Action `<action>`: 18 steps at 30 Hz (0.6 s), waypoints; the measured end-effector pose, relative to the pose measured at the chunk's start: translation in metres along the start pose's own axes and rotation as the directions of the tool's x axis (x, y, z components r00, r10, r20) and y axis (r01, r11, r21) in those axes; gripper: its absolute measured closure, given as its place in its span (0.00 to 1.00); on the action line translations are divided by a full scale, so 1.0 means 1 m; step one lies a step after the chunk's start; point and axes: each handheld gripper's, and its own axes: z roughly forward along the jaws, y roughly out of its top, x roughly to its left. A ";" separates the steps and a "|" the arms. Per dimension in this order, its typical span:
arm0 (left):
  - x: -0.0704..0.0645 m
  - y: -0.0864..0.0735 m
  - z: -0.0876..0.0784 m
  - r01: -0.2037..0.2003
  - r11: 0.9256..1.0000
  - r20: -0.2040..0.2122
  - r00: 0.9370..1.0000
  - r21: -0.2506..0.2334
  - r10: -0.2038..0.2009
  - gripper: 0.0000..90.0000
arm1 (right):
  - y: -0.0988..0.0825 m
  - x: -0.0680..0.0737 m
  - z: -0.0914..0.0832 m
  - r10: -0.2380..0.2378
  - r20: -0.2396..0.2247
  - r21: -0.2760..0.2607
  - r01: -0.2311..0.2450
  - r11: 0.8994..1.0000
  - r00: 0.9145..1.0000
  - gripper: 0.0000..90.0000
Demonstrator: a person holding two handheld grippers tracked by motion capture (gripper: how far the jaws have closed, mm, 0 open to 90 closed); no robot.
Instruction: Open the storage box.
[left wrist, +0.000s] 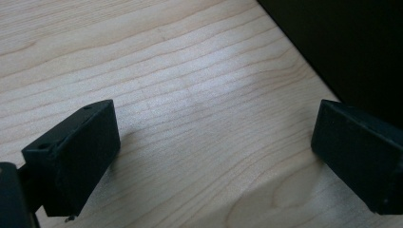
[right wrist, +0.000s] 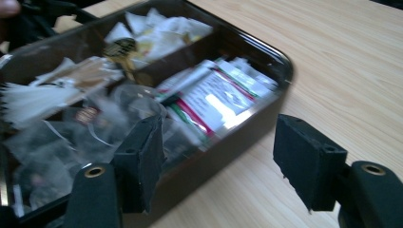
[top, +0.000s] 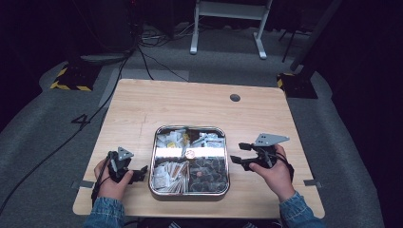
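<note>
Closest to me, at the near edge of the wooden table (top: 142, 104), both of my hands rest on the wood, one on either side of the metal tray (top: 154, 161), which I take as my landmark. Left of the tray sits my left hand (top: 111, 183), wrapped around the left gripper (top: 141, 174); its jaws point toward the tray's near left corner and stop just short of the rim. In the left gripper view (left wrist: 214, 142) those jaws stand wide apart with nothing but bare wood grain between them, so this claw is released and empty.

Right of the tray, my right hand (top: 275, 173) holds the right gripper (top: 237, 153), with its grey three-cornered plate (top: 270, 139) on top, aimed at the tray's right wall. In the right gripper view (right wrist: 218, 152) the jaws are also spread: one sits in front of the tray's dark side wall, the other over bare table beside it. They close on nothing, so this claw is released too.

Between my hands, the tray is divided into compartments. Paper packets (top: 169, 172) fill its near left part, dark wrapped pieces (top: 208, 173) its near right part, and white and printed sachets (top: 171, 138) the far compartments.

Beyond the tray the tabletop is bare wood, with a round dark grommet (top: 235, 98) near the far edge. Past the table lie grey floor, black cables (top: 147, 66) and a white frame (top: 228, 23).
</note>
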 end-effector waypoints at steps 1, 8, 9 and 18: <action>0.000 0.000 0.000 0.000 1.000 0.000 1.000 0.000 0.000 0.03 | 0.003 0.003 0.002 -0.003 -0.012 -0.001 0.003 1.000 1.000 0.39; 0.000 0.000 0.000 -0.003 1.000 0.001 1.000 0.001 0.003 0.02 | 0.022 0.023 0.024 -0.027 -0.101 0.012 0.029 1.000 0.994 0.44; 0.000 0.000 0.000 -0.003 1.000 0.001 1.000 0.001 0.003 0.02 | 0.024 0.025 0.028 -0.030 -0.109 0.018 0.033 0.999 0.994 0.44; 0.000 0.000 0.000 -0.003 1.000 0.001 1.000 0.001 0.003 0.02 | 0.043 0.042 0.062 -0.069 -0.147 0.070 0.080 0.994 0.987 0.47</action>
